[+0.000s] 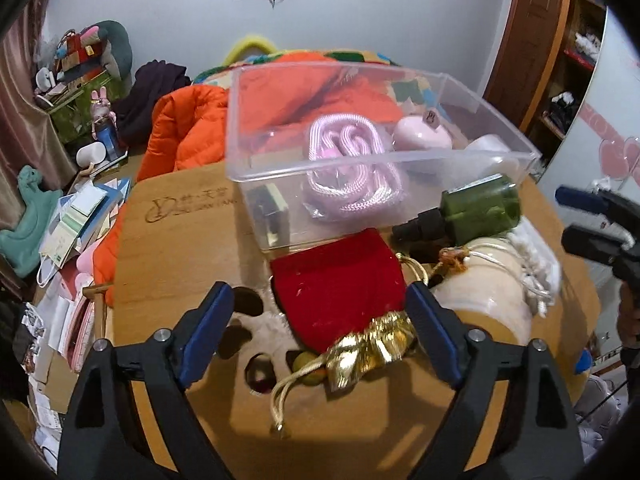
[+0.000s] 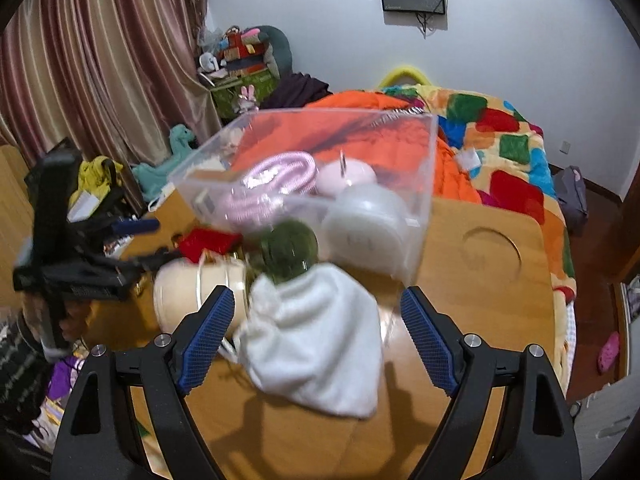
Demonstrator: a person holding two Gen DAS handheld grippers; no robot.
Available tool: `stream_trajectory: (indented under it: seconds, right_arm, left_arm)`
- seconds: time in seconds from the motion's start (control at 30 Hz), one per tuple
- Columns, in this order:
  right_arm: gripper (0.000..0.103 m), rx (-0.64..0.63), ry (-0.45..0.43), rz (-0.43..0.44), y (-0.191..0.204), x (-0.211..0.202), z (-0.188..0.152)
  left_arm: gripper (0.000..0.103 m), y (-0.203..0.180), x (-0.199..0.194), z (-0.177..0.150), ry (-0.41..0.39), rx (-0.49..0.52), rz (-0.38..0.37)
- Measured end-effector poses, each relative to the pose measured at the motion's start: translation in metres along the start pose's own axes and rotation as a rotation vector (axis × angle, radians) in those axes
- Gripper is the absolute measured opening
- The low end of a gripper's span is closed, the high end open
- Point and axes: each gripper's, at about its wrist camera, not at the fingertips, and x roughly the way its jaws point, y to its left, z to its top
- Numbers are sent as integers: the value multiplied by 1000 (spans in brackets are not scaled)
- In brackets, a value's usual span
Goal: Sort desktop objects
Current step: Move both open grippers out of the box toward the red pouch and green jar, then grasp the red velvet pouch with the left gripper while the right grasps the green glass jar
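Two grippers are hovering wide open over soft pouches, gripping nothing.
Left gripper (image 1: 320, 332) is straddling the red velvet pouch (image 1: 336, 284) beside the clear bin (image 1: 384, 156); right gripper (image 2: 316, 340) is straddling the white cloth pouch (image 2: 320, 344). Both are looking light and limp; pinching mid-body is advised.

Right-wrist view smears the clear box (image 2: 304, 184) and green bottle (image 2: 289, 254); white cloth (image 2: 316, 344) covers the bottle's base. From the left wrist, the cream jar (image 1: 484, 296) hides behind the red pouch (image 1: 340, 288), the other gripper (image 1: 596, 220) cut at the frame edge
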Motion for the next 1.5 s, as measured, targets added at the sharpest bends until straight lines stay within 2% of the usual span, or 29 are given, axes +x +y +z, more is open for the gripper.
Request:
stream_trajectory:
  seconds: [0.1,0.2,0.3,0.5,0.53,0.63,0.67,0.73,0.9,0.97,1.13,1.5]
  right_arm:
    - [81,0,15,18,4,15,7]
    - [81,10,43,41,6,31,11]
    - [80,26,55,50,4,42,15]
    - [68,63,93,94,2,61,20]
    - [67,72,98,100,2,64,21]
    - [65,96,101,122,-1,67,22]
    - [61,103,98,132,-1,67,22]
    - [52,104,94,156,0,66,23]
    - [47,61,63,134,5,56,24]
    - [45,48,49,124,5,50,25]
    - [44,13,2,89,9,28,24]
    - [43,-36,-84,45,22,-16,26]
  left_arm:
    - [91,-7,9,1,5,35,41]
    - [92,-6,14,2,17,35,18]
    - [92,-9,17,-1,25,59,32]
    - [91,-16,17,-7,-35,102,74]
    - [88,-16,17,-8,-41,106,73]
    - [66,-19,15,-9,-51,125,29]
    - [59,-18,15,-9,-54,130,24]
    - [51,-20,13,-11,-68,140,26]
    - [29,-17,6,-12,-86,126,0]
    - [3,-15,1,-12,-95,123,7]
    - [3,-9,-11,-13,-110,99,5]
    - [2,-7,-54,-8,-205,65,-5]
